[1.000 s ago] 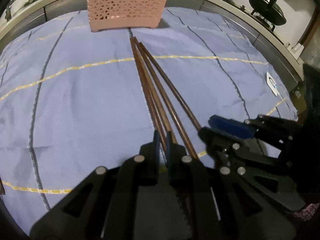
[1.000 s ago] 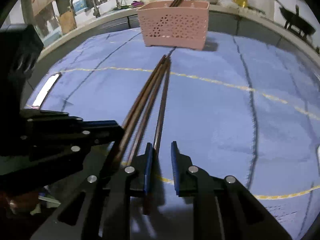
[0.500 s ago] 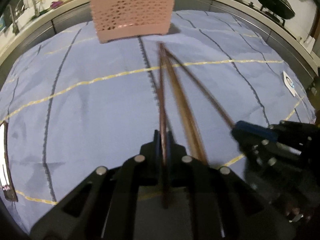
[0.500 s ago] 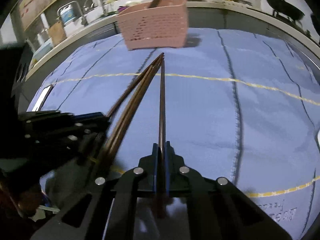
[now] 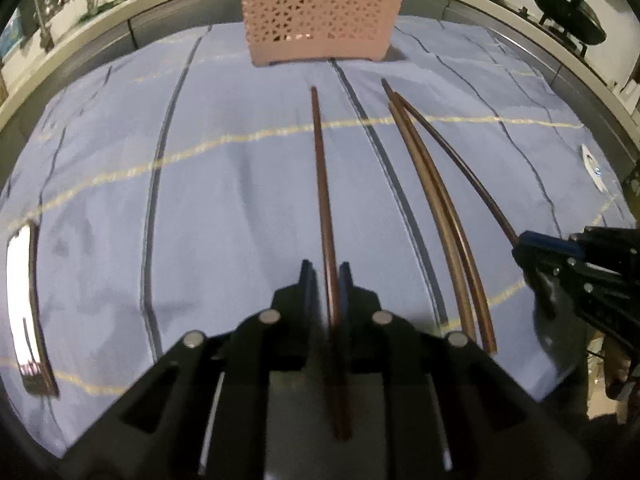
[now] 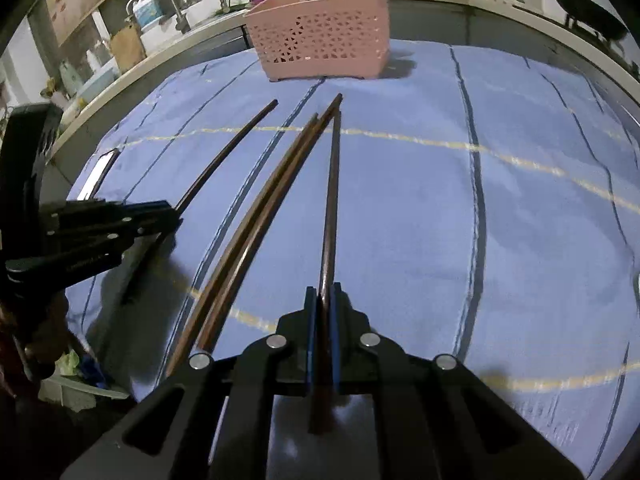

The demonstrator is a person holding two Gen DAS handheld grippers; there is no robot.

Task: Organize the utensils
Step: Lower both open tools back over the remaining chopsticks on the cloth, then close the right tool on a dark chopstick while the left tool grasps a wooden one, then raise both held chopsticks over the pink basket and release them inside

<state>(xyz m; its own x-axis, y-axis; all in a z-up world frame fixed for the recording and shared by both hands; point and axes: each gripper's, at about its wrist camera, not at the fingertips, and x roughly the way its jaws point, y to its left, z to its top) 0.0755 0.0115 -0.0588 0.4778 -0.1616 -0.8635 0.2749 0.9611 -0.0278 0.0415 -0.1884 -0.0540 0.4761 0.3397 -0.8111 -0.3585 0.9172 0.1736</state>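
Each claw is closed on one chopstick: the left claw [image 5: 325,276] grips the left chopstick [image 5: 320,168], the right claw [image 6: 323,300] the right chopstick [image 6: 332,200]. Two loose chopsticks [image 6: 256,220] lie between them on the table. Keep grips firm, raise the tips, and steer toward the pink basket [image 6: 320,46].

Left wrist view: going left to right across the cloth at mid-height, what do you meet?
Shiny utensil at the cloth's edge → chopstick in the left gripper → two loose chopsticks → chopstick held by the right gripper → right gripper.
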